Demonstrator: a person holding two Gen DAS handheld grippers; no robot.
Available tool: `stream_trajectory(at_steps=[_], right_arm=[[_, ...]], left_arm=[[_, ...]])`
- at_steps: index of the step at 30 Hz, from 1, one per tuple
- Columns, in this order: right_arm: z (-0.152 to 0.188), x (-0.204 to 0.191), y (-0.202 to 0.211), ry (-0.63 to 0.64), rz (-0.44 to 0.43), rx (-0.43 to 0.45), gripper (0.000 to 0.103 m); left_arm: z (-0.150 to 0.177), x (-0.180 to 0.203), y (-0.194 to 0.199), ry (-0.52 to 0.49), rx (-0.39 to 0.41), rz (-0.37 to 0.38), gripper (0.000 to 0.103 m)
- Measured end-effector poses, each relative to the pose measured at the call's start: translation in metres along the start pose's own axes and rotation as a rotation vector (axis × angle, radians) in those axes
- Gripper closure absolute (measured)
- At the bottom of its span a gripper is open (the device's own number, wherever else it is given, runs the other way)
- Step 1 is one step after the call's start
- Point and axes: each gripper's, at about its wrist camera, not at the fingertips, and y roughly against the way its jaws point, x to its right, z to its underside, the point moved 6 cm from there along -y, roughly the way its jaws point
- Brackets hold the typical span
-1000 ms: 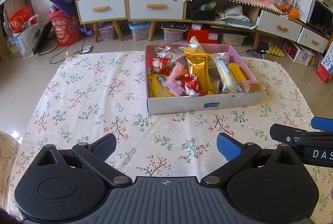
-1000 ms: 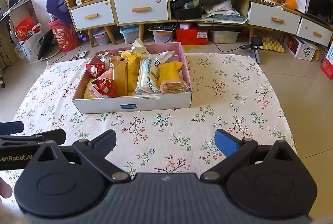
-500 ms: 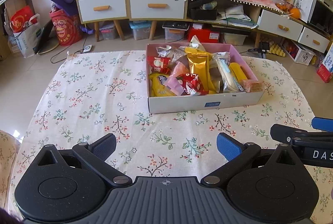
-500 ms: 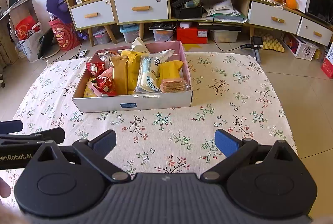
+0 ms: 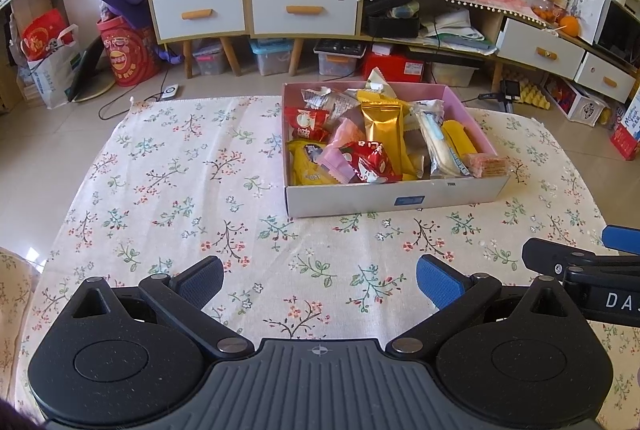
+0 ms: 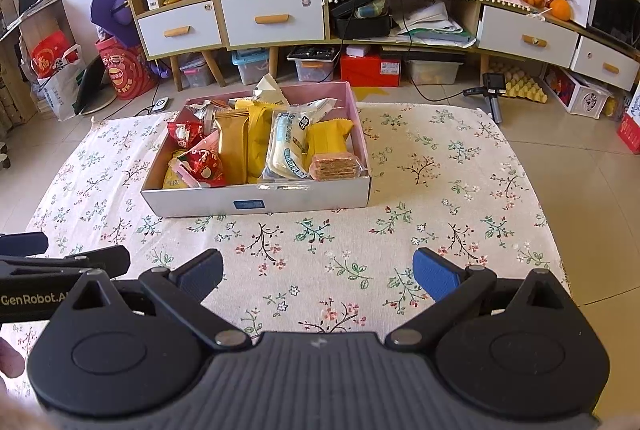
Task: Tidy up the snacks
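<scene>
Since a moment ago nothing has shifted but a slight camera drift, so the sorting stands as it was. The left gripper (image 5: pixel 318 272) hovers with jaws wide and empty; ahead of them one box (image 5: pixel 394 196) on the table (image 5: pixel 172 190) holds roughly ten snack packets (image 5: pixel 382 136); the right gripper (image 6: pixel 318 270) likewise gapes empty

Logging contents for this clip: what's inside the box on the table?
The box holds piled snack packets: a gold packet, a red packet, a white-and-blue packet, and wafers. Anything beneath the pile is covered.
</scene>
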Motion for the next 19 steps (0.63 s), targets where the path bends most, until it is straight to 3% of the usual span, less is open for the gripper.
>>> stream_trajectory(at_steps=[19], right_arm=[[-0.0002, -0.0067, -0.0024, 0.015, 0.004, -0.006, 0.002]], left_arm=[[0.0006, -0.0036, 0.0023, -0.016, -0.003, -0.007, 0.000]])
